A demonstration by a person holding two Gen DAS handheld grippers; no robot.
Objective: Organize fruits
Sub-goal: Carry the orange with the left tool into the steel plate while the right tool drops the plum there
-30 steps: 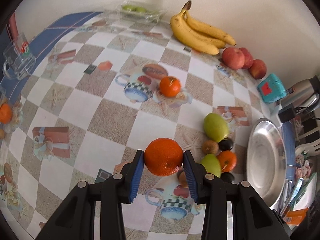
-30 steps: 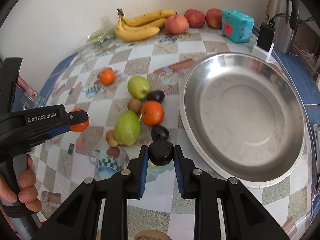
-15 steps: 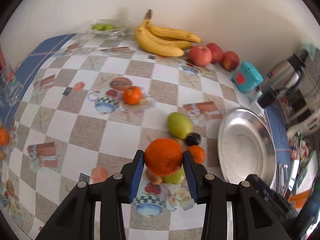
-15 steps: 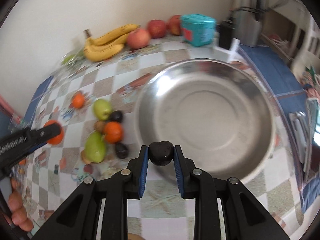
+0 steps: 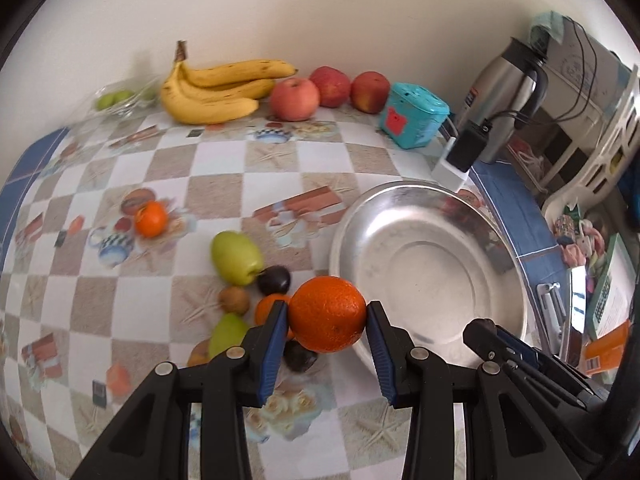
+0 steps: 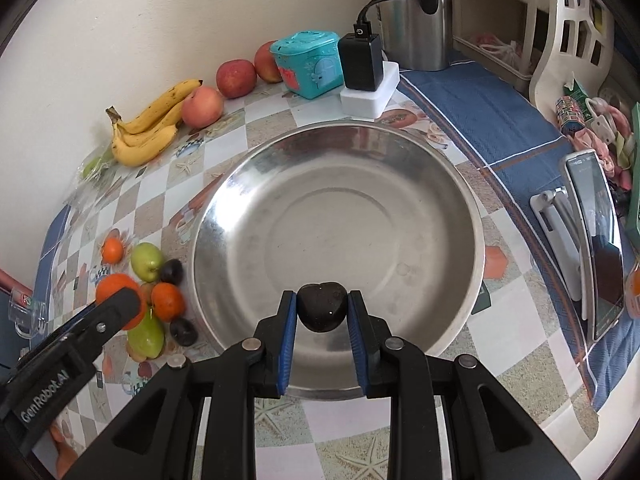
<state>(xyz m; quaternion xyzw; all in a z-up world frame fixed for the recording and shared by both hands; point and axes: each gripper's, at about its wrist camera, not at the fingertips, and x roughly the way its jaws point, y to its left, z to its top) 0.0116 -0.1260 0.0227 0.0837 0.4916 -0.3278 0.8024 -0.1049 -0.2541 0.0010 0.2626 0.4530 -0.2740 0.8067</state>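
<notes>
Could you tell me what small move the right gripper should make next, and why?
Probably lower it a little and open it. The right gripper is shut on a dark plum and is over the near inner wall of the steel bowl, which holds no fruit, so a low release should keep the plum from rolling hard.

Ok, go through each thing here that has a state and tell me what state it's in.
Left tool: shut on the orange.
Right tool: shut on the plum, held over the bowl.
Bowl: empty.
Bananas: lying by the wall.
Phone: propped on a stand, screen dark.
</notes>
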